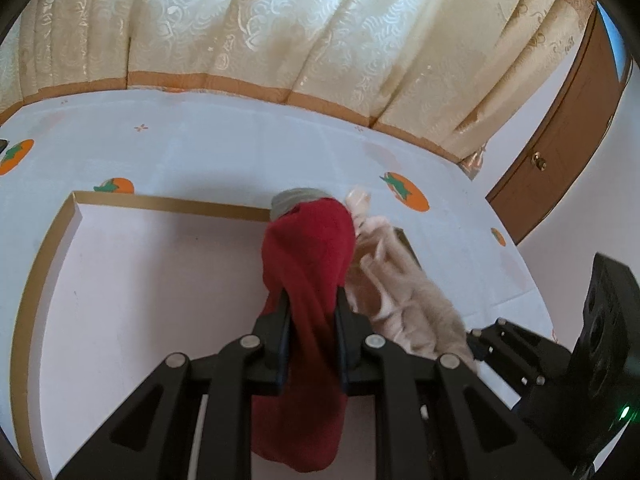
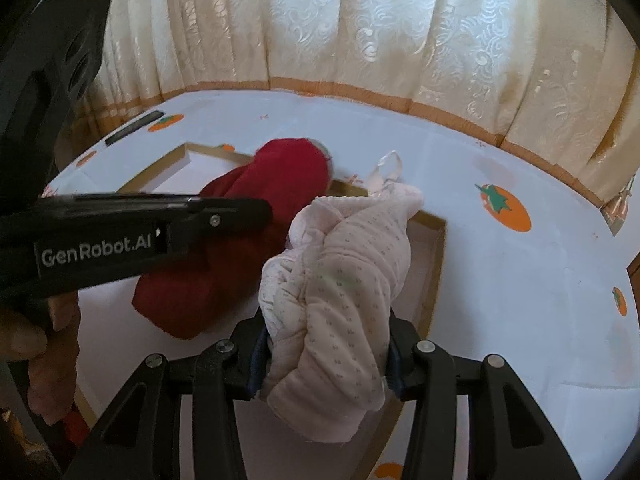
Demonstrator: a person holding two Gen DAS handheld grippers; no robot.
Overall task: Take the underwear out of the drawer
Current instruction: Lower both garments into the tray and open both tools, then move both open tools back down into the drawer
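The left gripper (image 1: 312, 312) has its jaws pinched narrowly on a dark red garment (image 1: 308, 264), a soft fleecy bundle with a grey band at its far end, hanging above the shallow white drawer (image 1: 52, 248) with its gold-brown rim. Just to its right, the right gripper (image 2: 326, 356) clamps a bunched pale pink underwear piece (image 2: 344, 264), dotted with a tiny print and trailing a ribbon loop, over the drawer's right corner. The drawer lies on a white cloth (image 2: 520, 280) printed with orange persimmons, with cream curtains (image 1: 280, 24) beyond.

Persimmon-print tablecloth (image 1: 240, 152) carries shallow drawer (image 1: 48, 248).
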